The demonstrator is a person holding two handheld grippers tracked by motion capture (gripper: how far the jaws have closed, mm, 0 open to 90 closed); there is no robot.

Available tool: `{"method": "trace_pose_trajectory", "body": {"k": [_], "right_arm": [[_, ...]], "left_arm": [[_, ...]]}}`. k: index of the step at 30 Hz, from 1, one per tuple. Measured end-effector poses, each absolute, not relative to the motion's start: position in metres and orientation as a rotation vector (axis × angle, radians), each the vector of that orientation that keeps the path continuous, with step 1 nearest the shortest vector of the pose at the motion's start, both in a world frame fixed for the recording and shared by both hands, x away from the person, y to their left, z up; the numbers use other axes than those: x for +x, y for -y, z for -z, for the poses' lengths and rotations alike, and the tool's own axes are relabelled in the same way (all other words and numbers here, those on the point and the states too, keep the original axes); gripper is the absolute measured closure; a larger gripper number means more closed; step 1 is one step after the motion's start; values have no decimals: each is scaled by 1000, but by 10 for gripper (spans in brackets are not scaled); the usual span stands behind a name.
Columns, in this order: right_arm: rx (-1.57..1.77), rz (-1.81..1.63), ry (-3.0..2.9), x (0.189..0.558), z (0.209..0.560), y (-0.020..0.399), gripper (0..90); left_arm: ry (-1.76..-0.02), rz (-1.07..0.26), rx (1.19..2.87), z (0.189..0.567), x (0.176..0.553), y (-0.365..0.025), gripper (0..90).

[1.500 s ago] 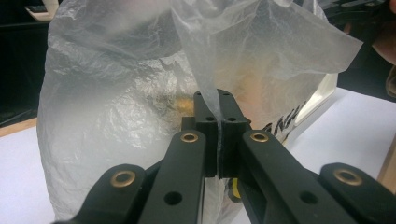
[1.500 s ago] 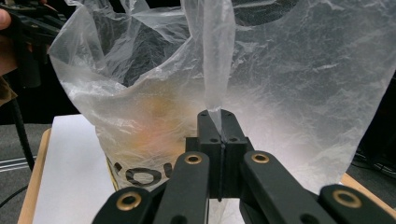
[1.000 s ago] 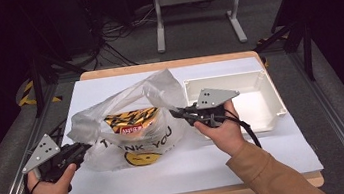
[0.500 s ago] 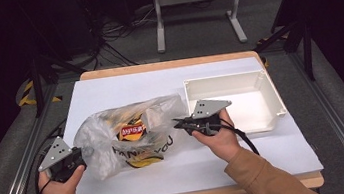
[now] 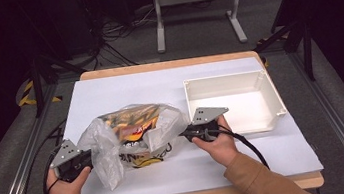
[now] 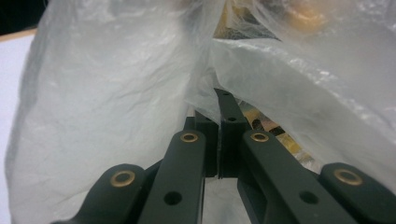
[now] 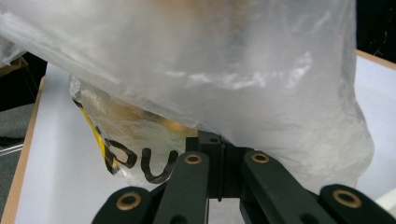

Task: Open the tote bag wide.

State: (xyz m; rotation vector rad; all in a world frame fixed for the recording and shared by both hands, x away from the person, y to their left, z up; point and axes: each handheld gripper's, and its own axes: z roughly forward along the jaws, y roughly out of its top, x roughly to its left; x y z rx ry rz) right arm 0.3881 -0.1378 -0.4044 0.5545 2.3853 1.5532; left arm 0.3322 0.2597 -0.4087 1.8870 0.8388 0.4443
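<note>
Plastic bag (image 5: 130,138) now lower than before, slumped on table (image 5: 124,90).

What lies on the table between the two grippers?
In the high view, the clear plastic bag of snack packets lies between the left gripper and right gripper, each shut on one side of it.

bin (image 5: 233,100): white, open-topped — right half of the table
table cover (image 5: 124,90): white sheet — wooden edge beneath

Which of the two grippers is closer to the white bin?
The right gripper. It grips the plastic bag on the side facing the white bin, just beside the bin's near corner; the left gripper holds the bag's opposite side.
</note>
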Motion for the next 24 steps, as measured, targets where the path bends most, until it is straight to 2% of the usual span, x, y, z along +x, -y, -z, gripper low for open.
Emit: {"method": "trace_pose_trajectory", "body": {"k": [24], "right_arm": [[610,-1431,-2475,380,440,137,900]], "left_arm": [[-860,-374,1999,437,344,-254,882]]}}
